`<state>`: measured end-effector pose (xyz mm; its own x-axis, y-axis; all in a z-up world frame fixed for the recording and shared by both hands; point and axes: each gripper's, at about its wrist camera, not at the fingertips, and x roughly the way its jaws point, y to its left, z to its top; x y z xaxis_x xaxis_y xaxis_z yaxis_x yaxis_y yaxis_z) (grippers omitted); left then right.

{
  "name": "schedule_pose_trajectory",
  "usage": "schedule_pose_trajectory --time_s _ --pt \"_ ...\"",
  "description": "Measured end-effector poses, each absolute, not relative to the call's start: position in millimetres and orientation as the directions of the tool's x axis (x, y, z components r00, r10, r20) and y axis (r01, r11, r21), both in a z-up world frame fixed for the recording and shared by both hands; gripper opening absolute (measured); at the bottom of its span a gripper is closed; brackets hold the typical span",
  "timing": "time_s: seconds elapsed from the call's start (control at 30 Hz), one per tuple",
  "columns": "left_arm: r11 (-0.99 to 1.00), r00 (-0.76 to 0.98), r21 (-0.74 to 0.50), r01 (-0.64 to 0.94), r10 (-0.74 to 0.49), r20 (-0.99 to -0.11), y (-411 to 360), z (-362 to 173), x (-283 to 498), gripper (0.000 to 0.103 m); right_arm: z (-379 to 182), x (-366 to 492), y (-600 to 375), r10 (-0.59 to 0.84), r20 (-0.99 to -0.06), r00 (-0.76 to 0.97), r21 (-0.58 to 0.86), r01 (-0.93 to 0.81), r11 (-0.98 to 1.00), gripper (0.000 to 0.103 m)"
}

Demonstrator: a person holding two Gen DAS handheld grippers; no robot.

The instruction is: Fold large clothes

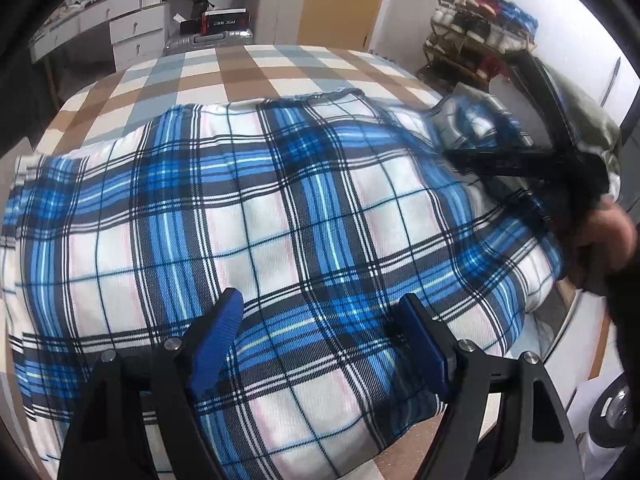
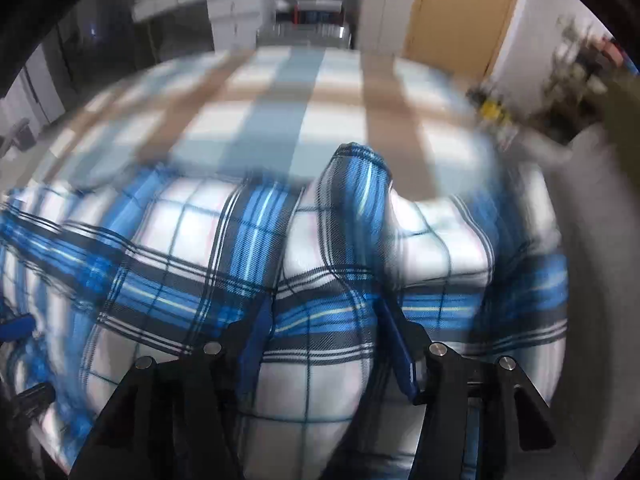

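Checked bedspread [image 1: 224, 68] in brown, pale blue and white squares, flat and smooth over the whole bed, serving as the folding surface. On top, across the near half, blue, white and black plaid garment [image 1: 248, 208]: soft woven cloth, puffed into rounded bulges, already doubled into a broad slab with its far edge straight. At far left, white drawers [image 1: 132, 32] against the wall; at far right, a loaded shoe rack [image 1: 476, 28], well apart from the work. Left gripper [image 1: 320, 340] low over the near edge of the garment, ribbed blue pads [image 1: 214, 344] spread wide, cloth beneath them but not pinched; probably poised to steady or smooth the fold. Right gripper [image 2: 326, 344] at the right end, jaws part open with a raised ridge of plaid between the pads; pressing or just released, hard to tell through the blur. Hand [image 1: 608, 236] behind it at the right edge, likely placing that end down.
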<state>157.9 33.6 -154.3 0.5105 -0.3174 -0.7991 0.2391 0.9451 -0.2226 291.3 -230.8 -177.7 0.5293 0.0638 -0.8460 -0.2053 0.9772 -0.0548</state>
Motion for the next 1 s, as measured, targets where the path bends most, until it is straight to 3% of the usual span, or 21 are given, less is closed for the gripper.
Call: schedule_pose_trajectory --time_s 0.13,0.27,0.33,0.47,0.63,0.83,1.0 --pt "0.939 0.507 -0.24 0.248 -0.337 -0.794 37 -155 157 0.074 -157 262 -215 -0.03 -0.816 0.577 -0.147 -0.157 0.977 0.053" --pt "0.943 0.522 -0.226 0.244 -0.324 -0.789 35 -155 154 0.074 -126 193 -186 0.049 -0.725 0.687 -0.15 -0.227 0.962 0.059" --pt "0.948 0.53 -0.209 0.241 -0.309 -0.79 33 -156 154 0.074 -134 172 -171 0.093 -0.731 0.676 -0.145 -0.287 0.947 0.059" --pt "0.952 0.534 -0.189 0.239 -0.291 -0.794 30 -157 154 0.074 -182 170 -151 -0.023 -0.775 0.632 -0.271 -0.299 0.915 0.056" --pt "0.957 0.528 -0.176 0.23 -0.274 -0.804 27 -156 155 0.075 -186 159 -162 0.024 -0.739 0.673 -0.204 -0.258 0.944 0.058" --pt "0.937 0.466 -0.314 0.15 -0.347 -0.814 33 -127 157 0.075 -196 161 -167 0.068 -0.723 0.687 -0.157 -0.26 0.953 0.058" --pt "0.954 0.463 -0.182 0.237 -0.276 -0.842 -4 -130 151 0.076 -192 165 -174 0.092 -0.727 0.68 -0.124 -0.262 0.957 0.059"
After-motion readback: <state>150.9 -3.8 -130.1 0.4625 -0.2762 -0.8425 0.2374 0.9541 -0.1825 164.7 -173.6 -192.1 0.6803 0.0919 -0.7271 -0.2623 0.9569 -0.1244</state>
